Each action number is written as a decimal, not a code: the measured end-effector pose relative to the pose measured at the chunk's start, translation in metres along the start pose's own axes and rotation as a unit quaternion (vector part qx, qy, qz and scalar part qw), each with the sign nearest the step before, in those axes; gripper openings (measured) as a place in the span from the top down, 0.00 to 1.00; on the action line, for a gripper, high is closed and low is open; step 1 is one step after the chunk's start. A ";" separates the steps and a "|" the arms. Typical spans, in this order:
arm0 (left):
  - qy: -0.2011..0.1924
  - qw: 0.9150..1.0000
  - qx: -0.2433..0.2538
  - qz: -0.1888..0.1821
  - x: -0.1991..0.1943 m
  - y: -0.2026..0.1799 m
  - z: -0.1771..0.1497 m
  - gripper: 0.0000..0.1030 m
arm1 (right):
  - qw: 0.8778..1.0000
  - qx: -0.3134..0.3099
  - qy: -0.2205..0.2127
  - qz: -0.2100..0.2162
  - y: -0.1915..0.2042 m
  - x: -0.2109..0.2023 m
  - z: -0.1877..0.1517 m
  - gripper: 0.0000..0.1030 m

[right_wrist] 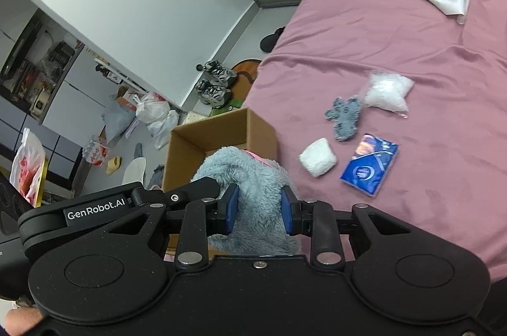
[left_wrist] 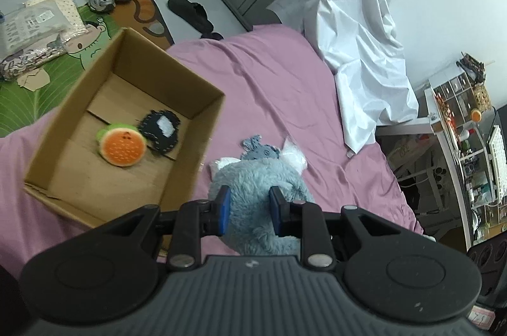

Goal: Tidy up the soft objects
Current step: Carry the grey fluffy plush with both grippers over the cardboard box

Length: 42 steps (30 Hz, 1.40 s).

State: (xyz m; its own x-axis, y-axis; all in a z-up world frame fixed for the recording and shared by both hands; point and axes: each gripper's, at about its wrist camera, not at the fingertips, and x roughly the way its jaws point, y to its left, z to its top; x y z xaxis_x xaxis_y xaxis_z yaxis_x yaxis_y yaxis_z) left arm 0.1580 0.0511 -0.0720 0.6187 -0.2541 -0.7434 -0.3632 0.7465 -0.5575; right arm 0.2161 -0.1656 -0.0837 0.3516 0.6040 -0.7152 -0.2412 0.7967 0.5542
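Currently both grippers grasp one item: the fluffy pale-blue plush toy (left_wrist: 263, 196). The left gripper (left_wrist: 250, 206) has its blue-padded jaws clenched on the fur; the right gripper (right_wrist: 259, 211) likewise pinches the same plush between its blue pads, so it is carried two-handed.

Left wrist view, left to right. At 9 to 10 o'clock sits the open brown cardboard box (left_wrist: 193, 146) on the pink bedsheet (left_wrist: 269, 76). Inside it lie a round orange-and-green felt fruit toy (left_wrist: 123, 149) and, touching it on the right, a dark navy stitched felt piece with a white patch (left_wrist: 160, 130). Plush hangs just right of the box's near corner, not yet over the opening.

Right wrist view, left to right. Box at 11 o'clock of the jaws, plush in front of its rim. On the sheet at 1 to 2 o'clock: a small white wadded soft lump (right_wrist: 317, 161), a grey-blue knitted flat figure (right_wrist: 343, 117), a blue printed tissue packet (right_wrist: 369, 165), and a clear bag of white stuffing (right_wrist: 386, 92).

Progress estimate: two items boxed, one in transit, four left on the bed. Roughly a third done. Whether the tissue packet counts as a soft object is unclear.

Next likely need: shift plush leftward over the opening, then release both grips.
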 end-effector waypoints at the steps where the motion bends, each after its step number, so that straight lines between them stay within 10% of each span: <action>1: -0.002 1.000 -0.002 0.000 -0.002 0.003 0.001 0.76 | 1.000 -0.002 0.001 0.001 0.003 0.001 -0.001 0.73; 42: 0.018 0.997 -0.067 0.046 -0.016 0.119 0.028 0.76 | 0.996 -0.043 0.074 -0.004 0.080 0.085 -0.031 0.70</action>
State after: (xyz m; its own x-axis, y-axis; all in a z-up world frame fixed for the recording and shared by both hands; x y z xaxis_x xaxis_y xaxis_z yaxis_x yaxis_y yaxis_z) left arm 0.1243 0.1609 -0.1161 0.5543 -0.2129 -0.8046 -0.5075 0.6798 -0.5295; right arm 0.1989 -0.0493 -0.1132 0.2172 0.5893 -0.7782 -0.3175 0.7965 0.5146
